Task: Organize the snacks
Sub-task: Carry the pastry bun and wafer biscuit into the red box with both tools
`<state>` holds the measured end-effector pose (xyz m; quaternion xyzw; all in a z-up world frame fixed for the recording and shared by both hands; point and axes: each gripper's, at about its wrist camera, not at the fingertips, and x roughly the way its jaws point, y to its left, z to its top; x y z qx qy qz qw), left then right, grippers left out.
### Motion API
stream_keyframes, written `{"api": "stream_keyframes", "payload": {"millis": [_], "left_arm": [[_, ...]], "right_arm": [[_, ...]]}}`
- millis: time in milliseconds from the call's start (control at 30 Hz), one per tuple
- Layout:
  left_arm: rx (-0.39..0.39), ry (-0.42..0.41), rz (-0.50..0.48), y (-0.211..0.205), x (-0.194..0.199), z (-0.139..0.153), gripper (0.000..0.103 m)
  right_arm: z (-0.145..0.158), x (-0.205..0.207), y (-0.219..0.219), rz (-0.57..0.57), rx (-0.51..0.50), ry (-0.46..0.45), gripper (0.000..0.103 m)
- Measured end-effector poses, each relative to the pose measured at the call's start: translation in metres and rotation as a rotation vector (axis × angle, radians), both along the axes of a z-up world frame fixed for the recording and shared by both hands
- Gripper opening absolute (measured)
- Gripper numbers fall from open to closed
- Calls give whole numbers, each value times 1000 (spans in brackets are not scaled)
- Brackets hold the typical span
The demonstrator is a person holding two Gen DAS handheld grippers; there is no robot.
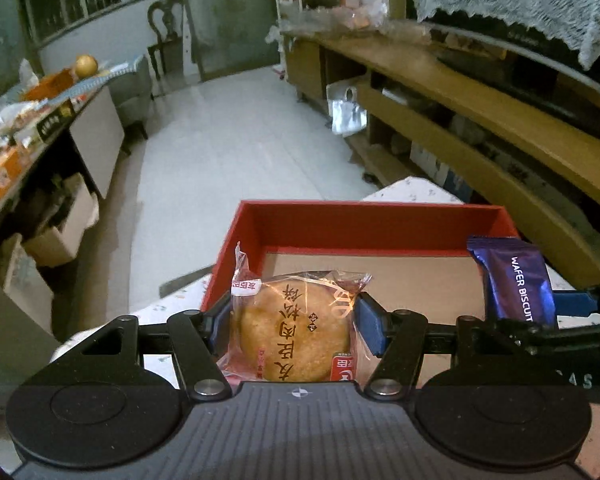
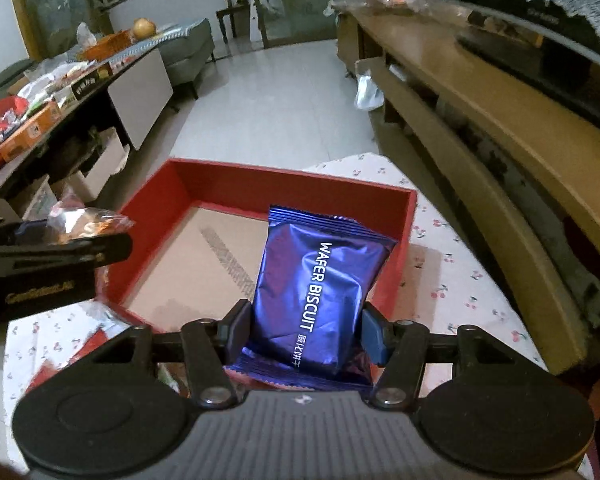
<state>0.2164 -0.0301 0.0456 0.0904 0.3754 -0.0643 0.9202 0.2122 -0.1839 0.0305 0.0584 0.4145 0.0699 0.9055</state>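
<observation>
Pastry packet near end hidden behind left gripper body; wafer biscuit pack near edge likewise. Far-left table snacks blurred, labels unreadable. Red box near wall covered.

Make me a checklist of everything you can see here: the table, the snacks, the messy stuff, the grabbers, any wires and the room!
Surface: table under a white cloth with a cherry print.
Job's things: red box on the table, its cardboard floor bare; round pastry in a clear wrapper; blue wafer biscuit pack.
Clutter: red bits on the cloth by the box's near corner, too hidden to name.
Grippers: left gripper shut on the pastry; right gripper shut on the wafer pack; both held over the box.
Cables: nothing seen.
Surroundings: side counter piled with snack boxes, wooden shelf unit, chair, pale tiled floor.
</observation>
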Motion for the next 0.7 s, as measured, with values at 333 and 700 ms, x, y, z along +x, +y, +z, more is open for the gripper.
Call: {"api": "stream_keyframes", "payload": {"millis": [333,700], "left_arm": [[5,62,-9,11,11,-38,68],[-31,132,14,26,-14,-41,69]], "right_arm": [[-34,10,20,93,-68,52,70],[-34,-5,23,149,-81,59,70]]}}
